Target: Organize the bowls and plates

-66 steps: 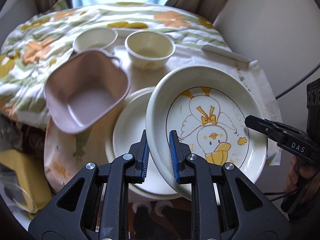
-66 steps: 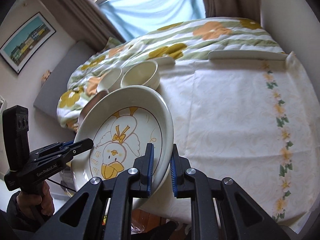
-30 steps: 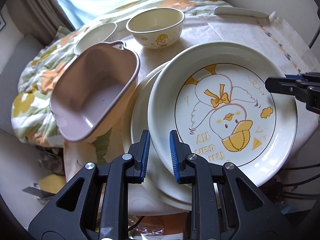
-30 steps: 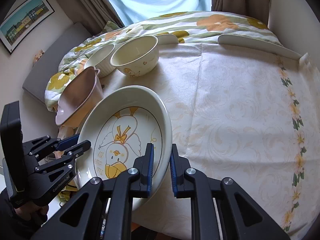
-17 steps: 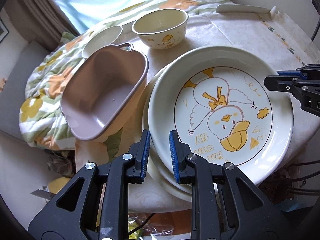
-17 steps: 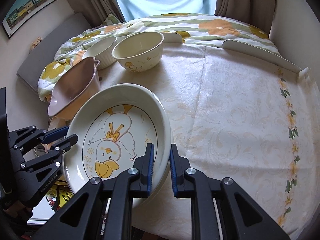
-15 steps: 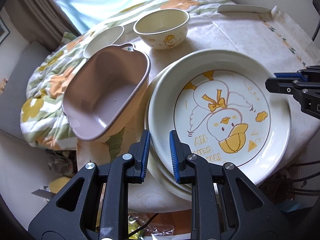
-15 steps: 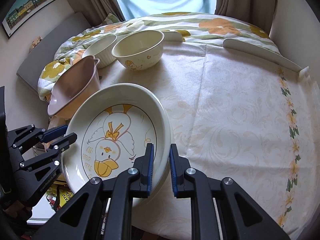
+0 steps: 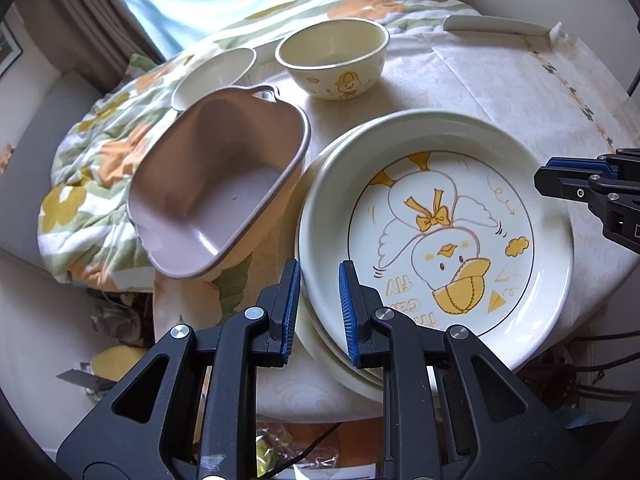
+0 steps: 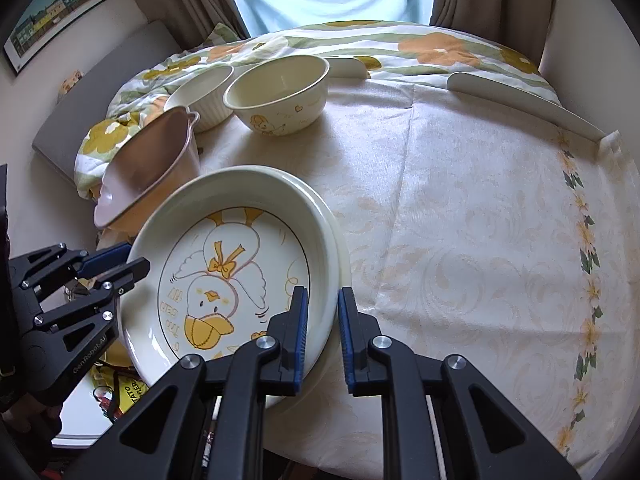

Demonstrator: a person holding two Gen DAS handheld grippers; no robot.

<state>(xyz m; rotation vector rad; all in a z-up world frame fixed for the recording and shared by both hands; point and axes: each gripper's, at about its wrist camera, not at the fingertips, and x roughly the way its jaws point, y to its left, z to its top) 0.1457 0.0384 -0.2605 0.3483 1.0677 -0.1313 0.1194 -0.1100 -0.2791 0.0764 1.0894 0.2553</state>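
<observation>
Pinching the cream round duck-printed plate (image 9: pixel 436 232) by opposite rims with both grippers, left gripper (image 9: pixel 319 304) and right gripper (image 10: pixel 322 326), you have it stacked on the plain plate (image 9: pixel 320 344) on the table (image 10: pixel 460 208), leaving three bowls unsorted.

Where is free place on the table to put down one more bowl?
The tablecloth is bare between the duck plate, the flower border and the white strip at the far edge. It is crowded on the other side: pink tub, duck bowl and ribbed bowl stand close together.
</observation>
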